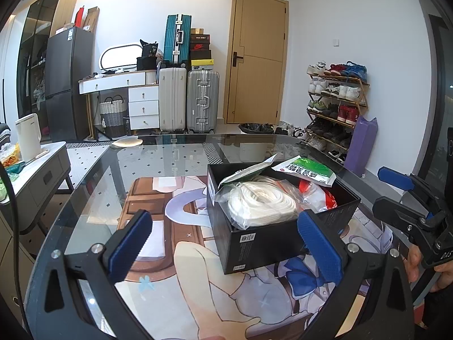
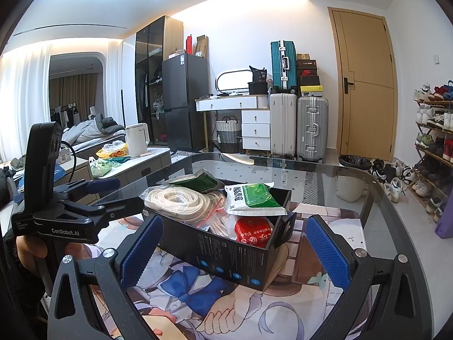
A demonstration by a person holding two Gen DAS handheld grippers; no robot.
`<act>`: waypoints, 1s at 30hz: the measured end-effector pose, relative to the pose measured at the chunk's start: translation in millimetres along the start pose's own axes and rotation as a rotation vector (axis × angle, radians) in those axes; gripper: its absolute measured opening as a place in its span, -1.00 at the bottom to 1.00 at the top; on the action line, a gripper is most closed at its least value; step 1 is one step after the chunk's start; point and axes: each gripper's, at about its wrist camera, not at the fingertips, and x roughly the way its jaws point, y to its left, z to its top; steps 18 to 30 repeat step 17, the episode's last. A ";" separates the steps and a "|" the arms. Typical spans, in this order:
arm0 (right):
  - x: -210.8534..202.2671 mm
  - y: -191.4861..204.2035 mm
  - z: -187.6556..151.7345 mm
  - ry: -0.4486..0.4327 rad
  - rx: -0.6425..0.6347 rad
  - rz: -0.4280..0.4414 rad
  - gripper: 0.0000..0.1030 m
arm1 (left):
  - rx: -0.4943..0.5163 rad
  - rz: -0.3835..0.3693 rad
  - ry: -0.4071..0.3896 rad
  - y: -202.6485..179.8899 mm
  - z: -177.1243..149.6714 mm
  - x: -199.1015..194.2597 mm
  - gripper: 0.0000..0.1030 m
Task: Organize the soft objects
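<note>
Black cardboard, the box (image 1: 283,226) stands on the printed mat (image 1: 198,297) over my glass table (image 1: 158,158), and I place everything against it. Inside lie a bagged coil of white rope (image 1: 260,201), a green-and-white packet (image 1: 304,171) propped on the far rim, a second green packet (image 2: 198,182) and a red pouch (image 2: 253,231).

My left gripper (image 1: 226,243) hangs spread wide and empty just before the box's near corner, one blue pad (image 1: 320,246) overlapping its wall. My right gripper (image 2: 235,255) is likewise splayed with nothing between its pads, facing the box's long side. Bare glass stretches beyond the box to the table's curved far edge.
</note>
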 end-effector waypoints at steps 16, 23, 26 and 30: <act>0.3 0.0 0.1 0.001 0.001 0.000 0.99 | -0.002 0.001 -0.002 0.0 0.3 0.5 1.00; 0.1 0.0 -0.1 0.001 0.001 0.000 0.99 | -0.003 0.001 -0.001 -0.2 0.6 1.6 1.00; 0.1 0.0 -0.1 0.001 0.001 0.000 0.99 | -0.003 0.001 -0.001 -0.2 0.6 1.6 1.00; 0.1 0.0 -0.1 0.001 0.001 0.000 0.99 | -0.003 0.001 -0.001 -0.2 0.6 1.6 1.00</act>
